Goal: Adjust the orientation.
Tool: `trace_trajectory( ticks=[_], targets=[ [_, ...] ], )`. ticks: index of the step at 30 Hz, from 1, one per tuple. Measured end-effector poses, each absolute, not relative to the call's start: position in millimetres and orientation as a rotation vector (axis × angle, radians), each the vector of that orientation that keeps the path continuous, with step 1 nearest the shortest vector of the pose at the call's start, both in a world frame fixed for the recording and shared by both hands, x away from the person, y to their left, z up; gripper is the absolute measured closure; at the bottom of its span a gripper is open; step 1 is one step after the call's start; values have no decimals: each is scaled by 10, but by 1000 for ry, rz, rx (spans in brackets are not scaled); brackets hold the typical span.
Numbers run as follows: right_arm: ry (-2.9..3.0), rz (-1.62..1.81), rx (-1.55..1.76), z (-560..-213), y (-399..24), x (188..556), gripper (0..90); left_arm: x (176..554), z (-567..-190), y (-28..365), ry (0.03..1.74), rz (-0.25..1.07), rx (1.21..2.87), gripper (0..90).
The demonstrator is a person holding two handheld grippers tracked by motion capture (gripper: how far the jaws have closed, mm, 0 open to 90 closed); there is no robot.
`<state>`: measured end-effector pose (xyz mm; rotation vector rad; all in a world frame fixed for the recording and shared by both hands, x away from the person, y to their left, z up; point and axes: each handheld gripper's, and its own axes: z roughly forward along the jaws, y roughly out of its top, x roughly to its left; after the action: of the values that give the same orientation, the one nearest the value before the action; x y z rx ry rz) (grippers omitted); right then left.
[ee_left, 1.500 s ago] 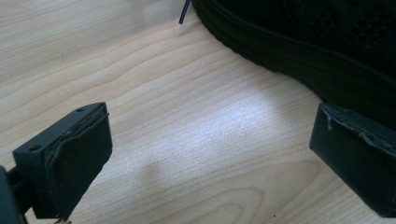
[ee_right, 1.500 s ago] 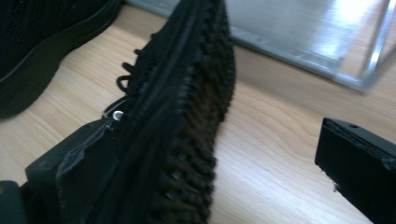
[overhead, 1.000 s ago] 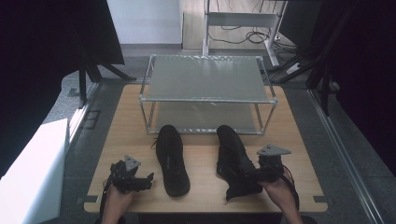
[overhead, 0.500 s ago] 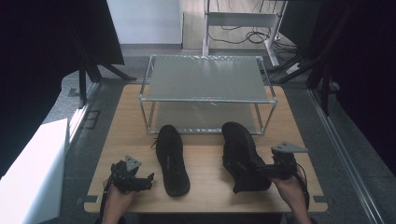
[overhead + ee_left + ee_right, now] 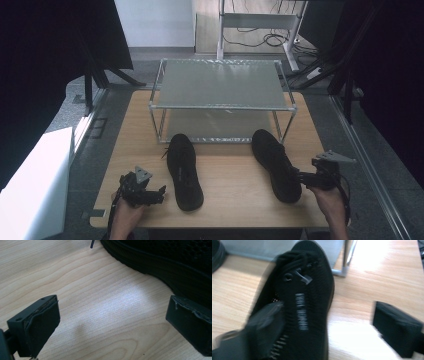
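Two black mesh shoes lie on the wooden table (image 5: 235, 192) in front of a rack. My right gripper (image 5: 299, 176) is at the heel of the right shoe (image 5: 274, 162). In the right gripper view its blurred left jaw sits over the opening of that shoe (image 5: 304, 290), and its right jaw stands clear on bare wood. The right gripper (image 5: 328, 317) is open; its jaws have just been closing, with the shoe's side wall between them. My left gripper (image 5: 159, 192) rests open beside the left shoe (image 5: 184, 170). The left gripper (image 5: 115, 310) has bare wood between its jaws, and that shoe's sole (image 5: 175, 262) lies just beyond.
A two-shelf metal rack (image 5: 220, 82) with frosted shelves stands at the back of the table, and its front leg (image 5: 345, 262) is close beyond the right shoe's toe. Bare wood lies between the two shoes. The table's front edge is just behind both hands.
The right shoe has slid to the right along with my right hand and gripper, widening the gap between the shoes. The left gripper and left shoe have stayed put.
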<state>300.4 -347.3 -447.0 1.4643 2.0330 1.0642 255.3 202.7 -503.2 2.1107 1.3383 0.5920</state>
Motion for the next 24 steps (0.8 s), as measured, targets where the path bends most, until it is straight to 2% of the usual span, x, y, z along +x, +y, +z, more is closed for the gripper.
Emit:
trace_trajectory(
  ticks=[6, 24],
  targets=[
    [2006, 1097, 1518, -4493, -3654, 2997, 98, 2560, -5028, 2020, 1364, 568, 2114, 0],
    [2035, 1194, 1460, -4313, -3706, 2929, 95, 2518, -4870, 2021, 1396, 565, 2014, 34]
  ],
)
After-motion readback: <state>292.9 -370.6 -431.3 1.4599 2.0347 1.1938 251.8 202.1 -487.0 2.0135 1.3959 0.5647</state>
